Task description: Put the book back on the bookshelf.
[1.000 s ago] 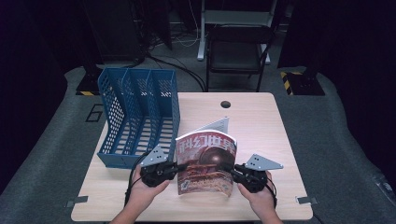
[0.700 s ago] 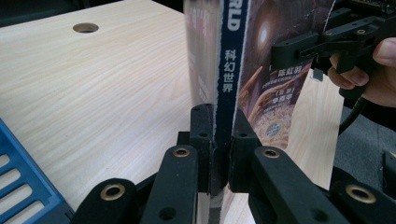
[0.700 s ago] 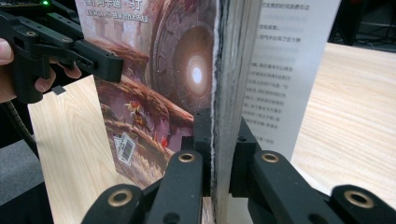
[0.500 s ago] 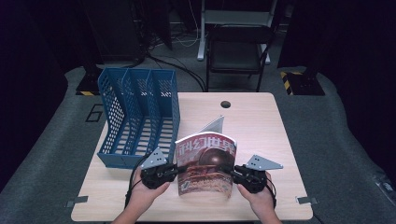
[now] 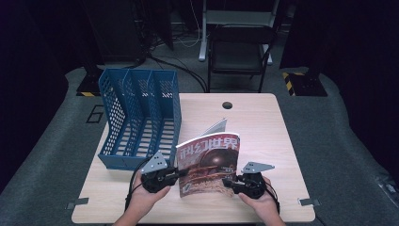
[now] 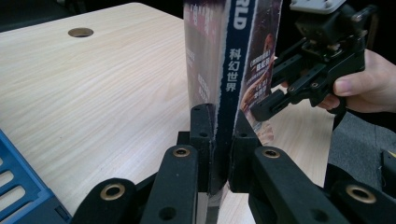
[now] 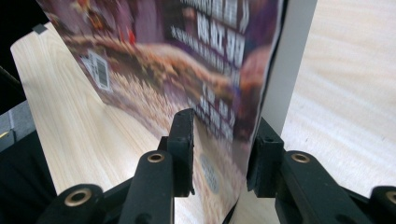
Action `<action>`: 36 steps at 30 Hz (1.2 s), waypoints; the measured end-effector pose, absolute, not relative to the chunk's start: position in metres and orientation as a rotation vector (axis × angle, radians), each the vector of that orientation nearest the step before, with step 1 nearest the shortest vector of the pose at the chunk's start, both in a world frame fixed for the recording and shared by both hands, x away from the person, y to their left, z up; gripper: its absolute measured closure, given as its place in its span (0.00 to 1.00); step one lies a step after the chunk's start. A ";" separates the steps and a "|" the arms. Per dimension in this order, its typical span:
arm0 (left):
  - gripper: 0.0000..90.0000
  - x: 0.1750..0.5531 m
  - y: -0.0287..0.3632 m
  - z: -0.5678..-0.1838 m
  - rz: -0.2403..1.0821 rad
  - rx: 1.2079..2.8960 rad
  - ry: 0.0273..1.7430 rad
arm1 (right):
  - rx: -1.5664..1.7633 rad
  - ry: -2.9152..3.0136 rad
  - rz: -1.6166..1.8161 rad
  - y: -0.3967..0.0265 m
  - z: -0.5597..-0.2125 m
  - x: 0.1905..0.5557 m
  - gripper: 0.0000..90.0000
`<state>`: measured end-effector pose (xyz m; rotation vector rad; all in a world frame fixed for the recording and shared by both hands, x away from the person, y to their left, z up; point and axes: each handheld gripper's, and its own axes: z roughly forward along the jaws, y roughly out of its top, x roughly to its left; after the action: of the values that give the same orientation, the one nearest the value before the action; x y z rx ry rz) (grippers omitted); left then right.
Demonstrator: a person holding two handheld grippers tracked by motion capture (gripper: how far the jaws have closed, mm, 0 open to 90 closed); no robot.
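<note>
The magazine (image 5: 209, 165) stands upright on the desk (image 5: 263, 127), its spine clamped in the left tool (image 5: 175, 175). The right tool (image 5: 229, 181) has just been opening, jaws apart around the magazine's other edge. A blue file rack (image 5: 139, 117) stands just left.

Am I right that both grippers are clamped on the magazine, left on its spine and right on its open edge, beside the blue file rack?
Not quite. The left gripper is clamped on the spine of the magazine, but the right gripper is not: the right gripper view shows its jaws have just been opening, with a gap to the page edge between them. The blue file rack does stand beside it.
</note>
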<state>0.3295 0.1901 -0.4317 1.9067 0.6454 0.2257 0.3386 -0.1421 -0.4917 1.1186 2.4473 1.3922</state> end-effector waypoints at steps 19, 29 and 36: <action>0.93 0.331 0.191 -0.430 0.210 1.913 0.673 | 1.147 2.482 1.352 -0.139 -0.496 0.341 0.90; 0.93 0.327 0.189 -0.424 0.253 1.929 0.633 | 1.151 2.465 1.365 -0.135 -0.493 0.341 0.94; 0.93 0.325 0.187 -0.420 0.241 1.921 0.595 | 1.173 2.390 1.360 -0.131 -0.491 0.342 0.94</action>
<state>0.3246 0.1874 -0.4203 1.9208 0.5953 0.2412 0.3423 -0.1307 -0.4912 1.1726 2.3899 1.3598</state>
